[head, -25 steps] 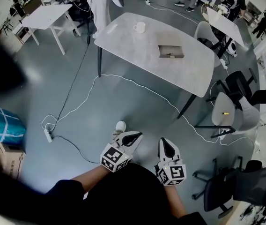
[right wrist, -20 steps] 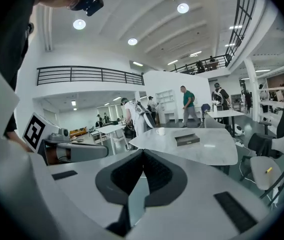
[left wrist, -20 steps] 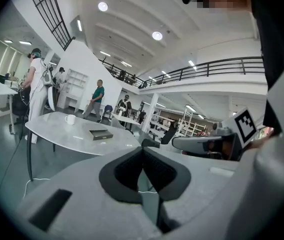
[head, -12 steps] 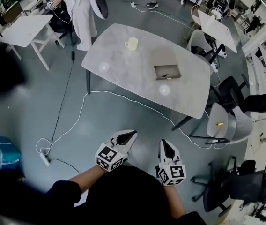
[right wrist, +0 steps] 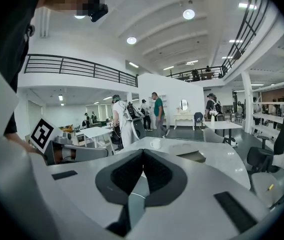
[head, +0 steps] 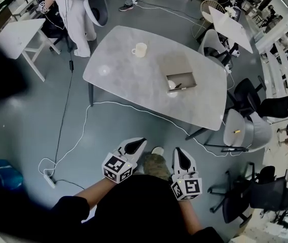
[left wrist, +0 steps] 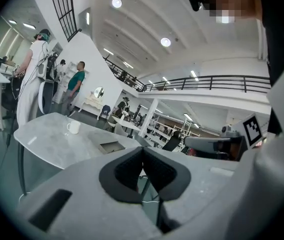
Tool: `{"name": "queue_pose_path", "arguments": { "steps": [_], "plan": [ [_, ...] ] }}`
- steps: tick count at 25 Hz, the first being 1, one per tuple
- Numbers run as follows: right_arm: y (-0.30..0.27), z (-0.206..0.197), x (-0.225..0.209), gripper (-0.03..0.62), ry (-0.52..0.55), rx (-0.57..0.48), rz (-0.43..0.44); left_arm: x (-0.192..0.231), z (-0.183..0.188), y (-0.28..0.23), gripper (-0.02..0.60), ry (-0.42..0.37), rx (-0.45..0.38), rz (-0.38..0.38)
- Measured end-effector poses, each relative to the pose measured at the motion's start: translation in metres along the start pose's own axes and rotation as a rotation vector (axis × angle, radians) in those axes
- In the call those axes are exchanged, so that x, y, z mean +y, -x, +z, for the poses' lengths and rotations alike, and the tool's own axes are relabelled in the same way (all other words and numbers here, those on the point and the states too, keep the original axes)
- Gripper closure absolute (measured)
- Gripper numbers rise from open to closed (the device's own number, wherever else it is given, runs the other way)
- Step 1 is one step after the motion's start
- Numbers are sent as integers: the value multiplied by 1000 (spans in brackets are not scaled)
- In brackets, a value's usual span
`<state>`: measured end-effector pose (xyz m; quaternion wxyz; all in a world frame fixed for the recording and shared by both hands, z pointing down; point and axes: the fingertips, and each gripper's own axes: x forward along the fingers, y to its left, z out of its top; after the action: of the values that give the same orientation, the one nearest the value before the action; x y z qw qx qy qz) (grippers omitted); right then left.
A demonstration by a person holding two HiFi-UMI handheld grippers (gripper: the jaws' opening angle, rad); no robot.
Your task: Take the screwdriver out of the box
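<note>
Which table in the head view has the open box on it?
The large grey table in the middle, with the box and a white mug; the white tables in the upper corners lack it.

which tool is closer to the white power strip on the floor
Left. The left tool is to the right of the power strip in the head view; the right tool is farther right, beyond the left one.

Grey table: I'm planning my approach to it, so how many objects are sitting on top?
2. A white mug stands near the far edge; an open box lies toward the right end. Anything inside the box is too small to tell.
</note>
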<state>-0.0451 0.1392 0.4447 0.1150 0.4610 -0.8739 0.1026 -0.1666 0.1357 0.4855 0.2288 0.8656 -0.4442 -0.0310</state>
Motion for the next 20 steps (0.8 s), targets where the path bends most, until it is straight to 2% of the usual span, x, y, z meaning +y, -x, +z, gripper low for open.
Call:
{"name": "queue_pose_path", "arguments": {
  "steps": [5, 10, 16, 20],
  "plan": [
    [-16, -5, -9, 591, -29, -9, -21, 9, -1, -14, 566, -17, 15, -2],
    [-44, -2, -26, 591, -50, -24, -4, 24, 9, -41, 566, -43, 28, 26],
    [-99, 11, -90, 591, -78, -49, -39, 56, 23, -113, 565, -93, 87, 55],
    [-135, 20, -136, 591, -98, -47, -50, 78, 31, -171, 565, -99, 149, 53]
  ]
}}
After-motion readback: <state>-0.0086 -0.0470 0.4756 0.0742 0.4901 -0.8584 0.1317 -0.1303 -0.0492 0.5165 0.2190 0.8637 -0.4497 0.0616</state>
